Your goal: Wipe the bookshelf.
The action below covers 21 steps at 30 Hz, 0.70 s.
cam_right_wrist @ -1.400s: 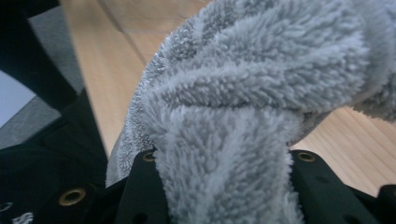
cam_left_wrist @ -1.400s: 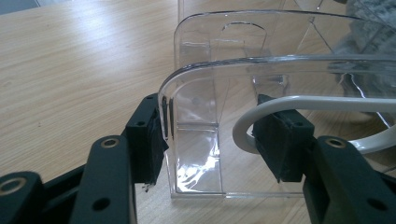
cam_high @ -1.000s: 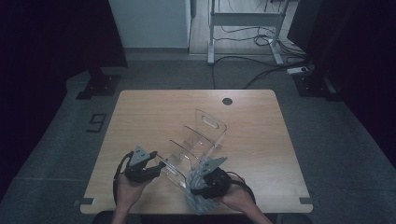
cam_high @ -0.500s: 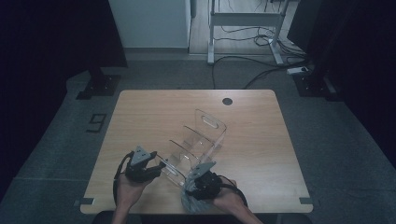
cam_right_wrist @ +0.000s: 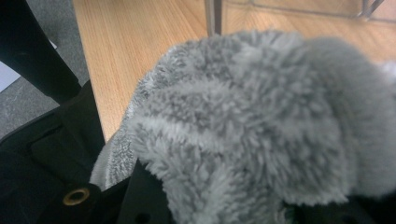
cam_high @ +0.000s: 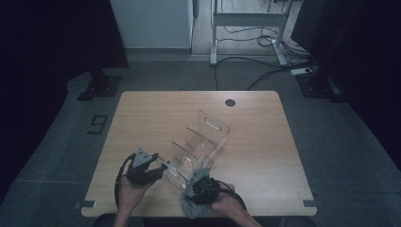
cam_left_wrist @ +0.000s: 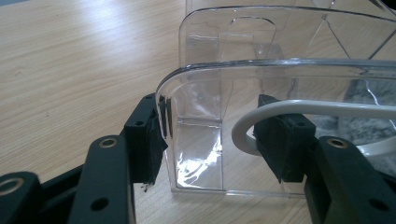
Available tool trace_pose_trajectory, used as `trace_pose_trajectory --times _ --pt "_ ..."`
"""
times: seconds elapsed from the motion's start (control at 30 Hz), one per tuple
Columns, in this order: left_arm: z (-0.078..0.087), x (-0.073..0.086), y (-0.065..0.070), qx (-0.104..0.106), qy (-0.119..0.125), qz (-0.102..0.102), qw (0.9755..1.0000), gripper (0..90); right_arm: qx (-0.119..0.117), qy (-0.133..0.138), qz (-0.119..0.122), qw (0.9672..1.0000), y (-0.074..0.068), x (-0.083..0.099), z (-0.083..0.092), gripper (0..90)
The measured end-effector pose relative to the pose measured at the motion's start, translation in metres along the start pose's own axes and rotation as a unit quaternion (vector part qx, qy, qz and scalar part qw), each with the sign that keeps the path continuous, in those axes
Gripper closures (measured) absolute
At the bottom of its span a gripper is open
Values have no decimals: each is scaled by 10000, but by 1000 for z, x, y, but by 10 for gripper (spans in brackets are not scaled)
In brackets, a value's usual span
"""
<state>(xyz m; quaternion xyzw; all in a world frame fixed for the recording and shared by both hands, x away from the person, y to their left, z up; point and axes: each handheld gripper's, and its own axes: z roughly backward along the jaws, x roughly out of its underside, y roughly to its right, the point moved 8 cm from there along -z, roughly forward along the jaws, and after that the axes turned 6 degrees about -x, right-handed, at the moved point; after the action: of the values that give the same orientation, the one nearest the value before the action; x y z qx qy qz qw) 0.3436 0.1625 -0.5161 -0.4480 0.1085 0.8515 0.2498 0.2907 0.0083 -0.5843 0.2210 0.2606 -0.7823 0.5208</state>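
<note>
The left gripper [cam_high: 158, 166] pinches the clear rack's [cam_high: 203, 142] near wall; the right gripper [cam_high: 196, 189] clamps a grey fluffy cloth [cam_right_wrist: 261, 126] (just beside the rack).

A dark round grommet [cam_high: 230, 102] sits near the table's [cam_high: 156, 118] far edge, with a white cable [cam_left_wrist: 299, 109] curling near the front edge.

Your clear plastic organizer [cam_high: 201, 144] with upright dividers lies slantwise across the counter [cam_high: 142, 113]. Your fluffy grey cloth [cam_right_wrist: 261, 126] sits bunched at its near end, by the counter's front edge.
</note>
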Motion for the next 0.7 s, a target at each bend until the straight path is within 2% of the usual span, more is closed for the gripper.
trace_pose_trajectory --times 0.3,0.4,0.63,0.7 --pt "0 0 0 6 32 -31 10000 445 -55 -103 -2 9999 0 1 -1 650" --pt "0 0 0 17 51 -44 10000 445 -52 -202 131 9997 -1 2 4 648" --pt "0 0 -1 23 73 -62 10000 446 -70 -234 152 9996 -1 6 19 648" --pt "0 0 -3 7 92 -70 9999 447 -53 -204 140 9997 0 7 28 648"
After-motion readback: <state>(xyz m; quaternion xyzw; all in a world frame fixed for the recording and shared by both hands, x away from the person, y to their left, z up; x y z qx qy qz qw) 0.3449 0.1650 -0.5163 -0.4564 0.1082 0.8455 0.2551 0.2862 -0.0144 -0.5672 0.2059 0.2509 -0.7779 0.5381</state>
